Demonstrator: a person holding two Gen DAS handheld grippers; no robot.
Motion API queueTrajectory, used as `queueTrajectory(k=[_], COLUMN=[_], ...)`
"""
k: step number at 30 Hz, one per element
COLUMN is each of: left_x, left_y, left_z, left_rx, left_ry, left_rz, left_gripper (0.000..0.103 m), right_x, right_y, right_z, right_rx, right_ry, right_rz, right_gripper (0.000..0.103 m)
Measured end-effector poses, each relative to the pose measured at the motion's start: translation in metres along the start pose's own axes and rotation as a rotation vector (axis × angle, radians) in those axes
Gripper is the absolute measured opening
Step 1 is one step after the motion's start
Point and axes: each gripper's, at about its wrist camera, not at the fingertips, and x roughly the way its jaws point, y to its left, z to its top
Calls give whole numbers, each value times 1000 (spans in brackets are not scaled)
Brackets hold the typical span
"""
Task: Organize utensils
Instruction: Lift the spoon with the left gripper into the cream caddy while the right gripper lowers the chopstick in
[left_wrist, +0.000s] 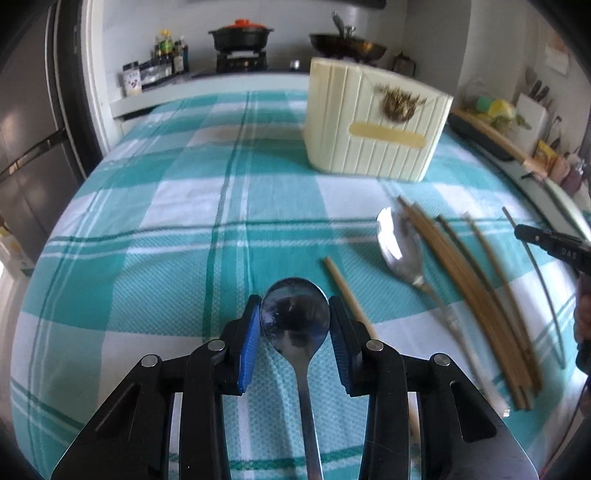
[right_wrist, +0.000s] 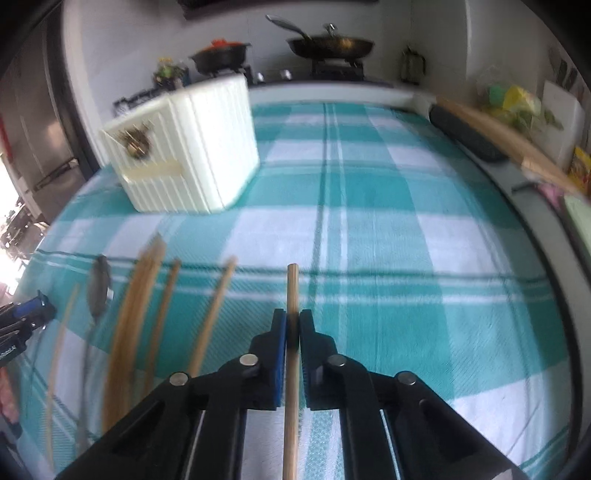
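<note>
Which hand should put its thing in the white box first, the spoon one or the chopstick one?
Probably the right. The right gripper is already clamped tight on its chopstick. The left gripper has the spoon between its blue pads, but the grip looks less sure. The white box stands ahead of both.

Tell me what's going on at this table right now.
A person is sorting utensils with two tools. The left hand-held gripper clasps a metal spoon by its bowl. The right hand-held gripper is shut on a single wooden chopstick. More chopsticks and another spoon lie on the checked cloth, near a cream holder.
</note>
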Motion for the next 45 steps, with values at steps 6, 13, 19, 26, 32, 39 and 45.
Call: queueTrajectory(k=[6, 13, 19, 26, 32, 39, 45], left_x=[-43, -88, -109, -121, -131, -136, -89], left_y=[2, -1, 4, 14, 21, 10, -9], left_z=[14, 26, 36, 72, 133, 225, 275], left_rx=[-11, 11, -9, -21, -26, -5, -19], left_ry=[-89, -180, -214, -219, -256, -353, -387], left_rz=[-50, -73, -111, -164, -198, -205, -180], left_gripper=[36, 36, 36, 36, 36, 36, 36], right_x=[-60, -112, -143, -154, -161, -160, -123], right_y=[15, 29, 37, 44, 49, 61, 77], right_z=[15, 18, 24, 60, 118, 199, 235], right_rx=[-38, -58, -71, -88, -91, -94, -115], right_ry=[-105, -201, -281, -348, -414, -528, -582], right_rz=[58, 100, 109, 117, 135, 129, 103], right_gripper=[7, 7, 7, 7, 7, 7, 7])
